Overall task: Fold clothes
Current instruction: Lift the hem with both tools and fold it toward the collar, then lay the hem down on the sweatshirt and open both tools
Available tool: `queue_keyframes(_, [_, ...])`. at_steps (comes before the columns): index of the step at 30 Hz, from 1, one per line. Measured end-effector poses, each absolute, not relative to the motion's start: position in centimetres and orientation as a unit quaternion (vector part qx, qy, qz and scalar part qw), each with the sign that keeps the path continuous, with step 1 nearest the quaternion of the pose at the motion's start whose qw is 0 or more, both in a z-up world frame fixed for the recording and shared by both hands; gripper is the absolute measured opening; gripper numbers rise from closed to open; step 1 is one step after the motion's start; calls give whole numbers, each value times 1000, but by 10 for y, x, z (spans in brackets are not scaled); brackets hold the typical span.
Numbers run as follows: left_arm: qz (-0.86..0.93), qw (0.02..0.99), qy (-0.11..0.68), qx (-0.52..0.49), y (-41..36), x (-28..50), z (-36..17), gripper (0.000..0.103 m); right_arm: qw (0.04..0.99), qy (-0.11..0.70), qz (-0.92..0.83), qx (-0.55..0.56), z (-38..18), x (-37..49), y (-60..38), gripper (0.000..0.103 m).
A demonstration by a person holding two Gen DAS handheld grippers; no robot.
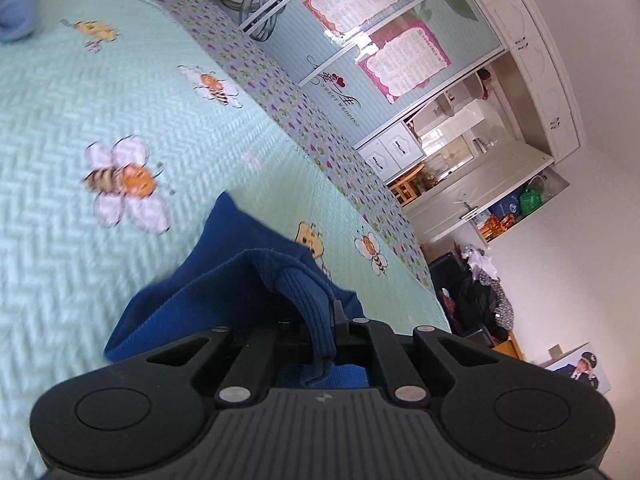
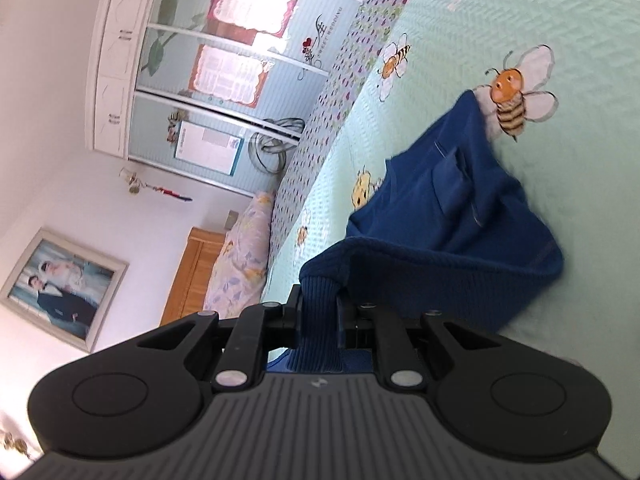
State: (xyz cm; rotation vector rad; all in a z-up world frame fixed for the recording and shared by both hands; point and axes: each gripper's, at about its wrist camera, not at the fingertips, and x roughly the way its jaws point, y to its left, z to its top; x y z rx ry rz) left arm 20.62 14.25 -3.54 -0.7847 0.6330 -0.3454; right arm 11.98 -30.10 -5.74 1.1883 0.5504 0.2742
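Both claws clamped, tilted downward

Your blue garment, lifted off the bed.
You have a dark blue knit piece with a ribbed band; the band is bunched and pinched at two spots, so the cloth hangs between them in a slack fold. Its lower part still drapes onto the mint bee-print cover, toward the bed's patterned edge. A pocket-like patch shows on the body.
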Motion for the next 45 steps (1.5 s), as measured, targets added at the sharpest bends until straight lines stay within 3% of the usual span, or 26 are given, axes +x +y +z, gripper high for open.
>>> queue_keyframes(9, [-150, 852, 350, -361, 109, 329, -57, 5, 770, 268, 88, 572, -71, 211, -323, 17])
queue_keyframes(19, [-122, 811, 443, -361, 91, 443, -127, 11, 727, 299, 47, 616, -136, 299, -346, 19])
queue_keyframes(22, [-129, 793, 455, -384, 96, 460, -137, 15, 702, 294, 40, 647, -153, 307, -357, 25])
queue_keyframes(24, [-136, 779, 466, -397, 98, 470, -142, 17, 674, 284, 45, 680, -163, 308, -366, 35])
queue_keyframes(27, [-148, 778, 469, -391, 100, 480, -139, 25, 648, 258, 61, 714, -170, 306, -377, 39])
queue_keyframes(29, [-150, 776, 473, -390, 102, 484, -138, 41, 654, 238, 63, 715, -167, 302, -380, 40])
queue_keyframes(33, [-155, 774, 475, -388, 106, 489, -135, 49, 678, 223, 65, 698, -154, 289, -382, 46])
queue_keyframes(34, [-158, 775, 473, -387, 108, 488, -133, 55, 689, 227, 68, 685, -149, 287, -379, 46])
queue_keyframes(45, [-158, 787, 430, -413, 176, 414, -127, 62, 783, 276, 93, 550, -120, 237, -349, 47])
